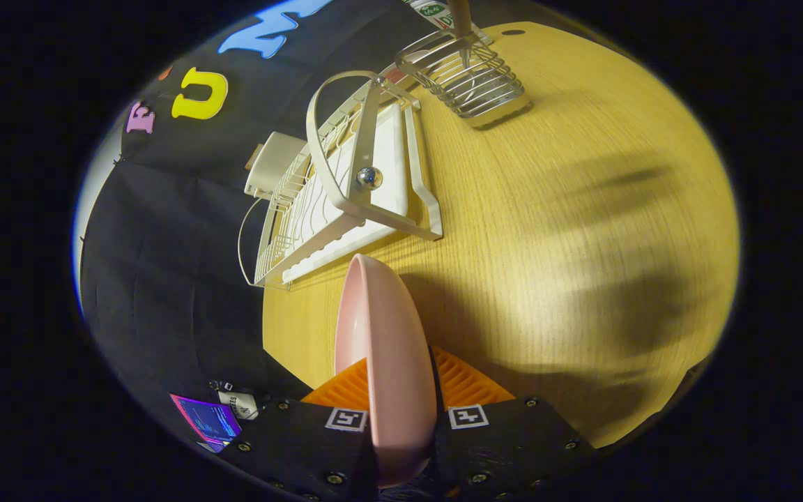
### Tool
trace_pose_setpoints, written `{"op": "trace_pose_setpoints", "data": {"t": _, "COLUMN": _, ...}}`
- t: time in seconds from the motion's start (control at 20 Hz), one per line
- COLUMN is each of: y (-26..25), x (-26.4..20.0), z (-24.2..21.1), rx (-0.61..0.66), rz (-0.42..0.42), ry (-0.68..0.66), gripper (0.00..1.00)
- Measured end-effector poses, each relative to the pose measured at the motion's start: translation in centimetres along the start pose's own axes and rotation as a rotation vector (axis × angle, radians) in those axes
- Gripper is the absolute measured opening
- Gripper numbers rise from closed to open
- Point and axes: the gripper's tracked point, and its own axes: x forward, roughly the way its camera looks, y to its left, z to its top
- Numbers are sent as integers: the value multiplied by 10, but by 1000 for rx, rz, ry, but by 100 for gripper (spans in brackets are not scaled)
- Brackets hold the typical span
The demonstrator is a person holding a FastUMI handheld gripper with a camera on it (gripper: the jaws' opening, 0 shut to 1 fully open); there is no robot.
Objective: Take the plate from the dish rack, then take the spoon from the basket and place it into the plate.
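A pink plate (384, 348) stands on edge between the two fingers of my gripper (401, 390), which is shut on its rim. The plate hangs above the wooden table (569, 230). Beyond the fingers lies the white dish rack (346, 188), with nothing in its slots. Farther off, past the rack, stands a wire basket (468, 77) with a spoon handle (460, 21) sticking up out of it. The view is tilted, so the table runs up and away to the right.
A white box-like object (272, 164) sits behind the rack against the black cloth wall. A small lit screen (206, 418) and a tag lie low beside the left finger. Dark shadows fall on the bare wood right of the plate.
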Motion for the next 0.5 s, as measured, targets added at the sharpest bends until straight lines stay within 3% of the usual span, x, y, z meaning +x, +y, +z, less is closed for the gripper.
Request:
{"op": "trace_pose_setpoints", "data": {"t": 0.15, "y": 1, "x": 11, "z": -1, "rx": -2, "rz": 5, "ry": -14, "gripper": 29}}
{"op": "trace_pose_setpoints", "data": {"t": 0.3, "y": -4, "x": 10, "z": 2, "rx": 11, "rz": -13, "ry": -24, "gripper": 40}}
{"op": "trace_pose_setpoints", "data": {"t": 0.4, "y": -2, "x": 6, "z": 8, "rx": 23, "rz": -5, "ry": -33, "gripper": 42}}
{"op": "trace_pose_setpoints", "data": {"t": 0.5, "y": -10, "x": -4, "z": 11, "rx": 16, "rz": -42, "ry": -45, "gripper": 58}}
